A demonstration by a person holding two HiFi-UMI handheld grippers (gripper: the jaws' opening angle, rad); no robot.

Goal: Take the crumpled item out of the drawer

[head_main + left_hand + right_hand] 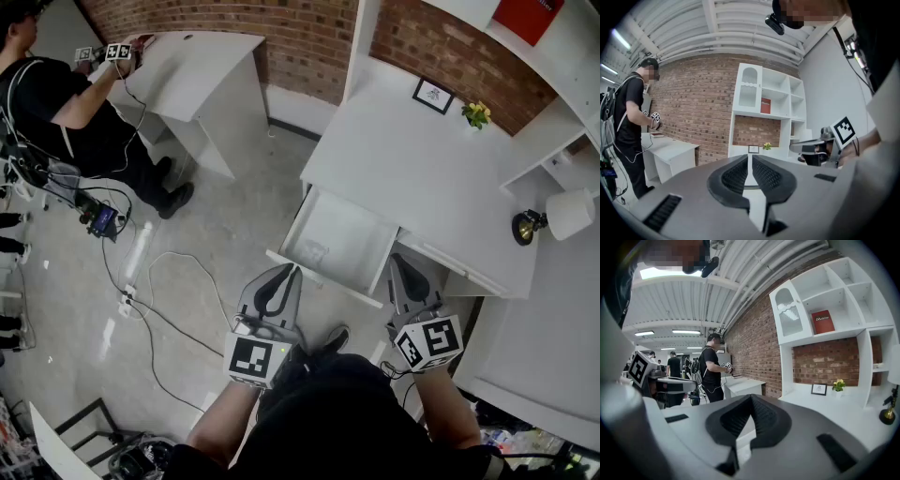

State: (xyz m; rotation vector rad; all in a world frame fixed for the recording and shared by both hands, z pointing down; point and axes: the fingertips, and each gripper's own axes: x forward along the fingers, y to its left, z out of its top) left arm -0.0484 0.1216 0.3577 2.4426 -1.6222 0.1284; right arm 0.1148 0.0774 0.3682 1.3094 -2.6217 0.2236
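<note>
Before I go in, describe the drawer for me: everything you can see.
The drawer is white, a shallow open box with thin walls, like painted board. It is pulled well out of the white desk, level. One small pale crumpled item lies near its front, toward the left; the rest looks bare. The shut left claw and right claw hang by its front edge; contact unclear.
</note>
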